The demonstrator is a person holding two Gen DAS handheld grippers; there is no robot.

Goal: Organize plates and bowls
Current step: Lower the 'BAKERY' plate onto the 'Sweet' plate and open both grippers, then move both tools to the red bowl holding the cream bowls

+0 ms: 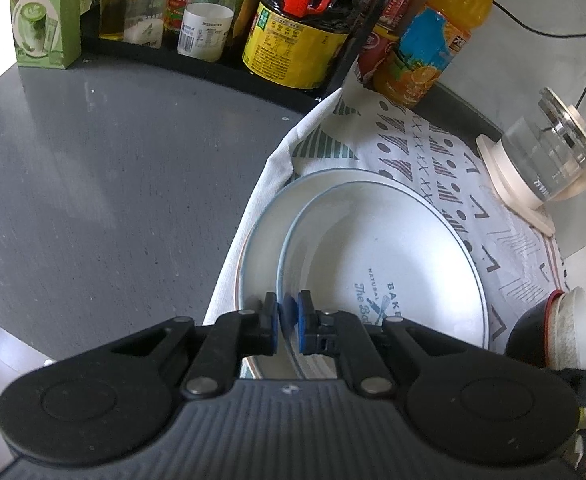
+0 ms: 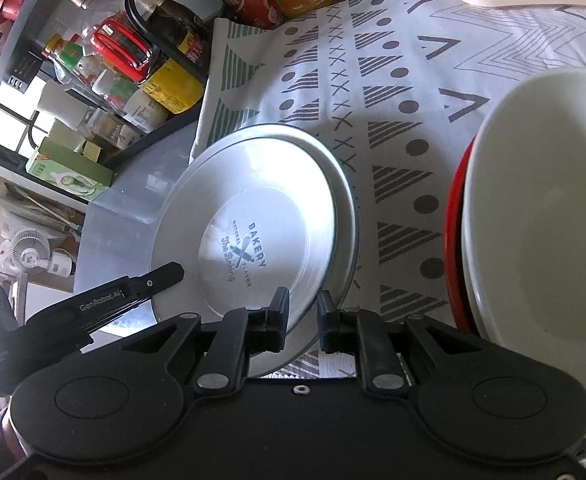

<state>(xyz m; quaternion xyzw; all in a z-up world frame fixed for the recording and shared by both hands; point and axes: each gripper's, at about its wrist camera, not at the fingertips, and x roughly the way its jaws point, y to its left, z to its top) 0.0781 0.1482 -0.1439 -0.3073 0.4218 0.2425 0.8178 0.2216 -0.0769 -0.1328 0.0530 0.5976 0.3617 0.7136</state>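
A white plate with a blue rim and a "Bakery" print [image 1: 377, 248] sits tilted in a larger white plate [image 1: 259, 240] on a patterned cloth. My left gripper [image 1: 287, 320] is shut on the near rim of the printed plate. In the right wrist view the printed plate [image 2: 253, 216] lies on the larger plate [image 2: 343, 184]. My right gripper [image 2: 303, 320] is slightly open, its jaws on either side of the plates' near rim without clamping. A white bowl [image 2: 545, 216] nested in a red-rimmed bowl [image 2: 453, 232] stands at the right. It also shows in the left wrist view [image 1: 573, 328].
A patterned cloth [image 2: 393, 92] covers the right part of the grey counter [image 1: 113, 184]. A black rack with sauce bottles [image 1: 297, 32], an orange juice bottle [image 1: 433, 40] and a green carton [image 1: 47, 12] stands at the back. A glass kettle [image 1: 545, 160] stands at right.
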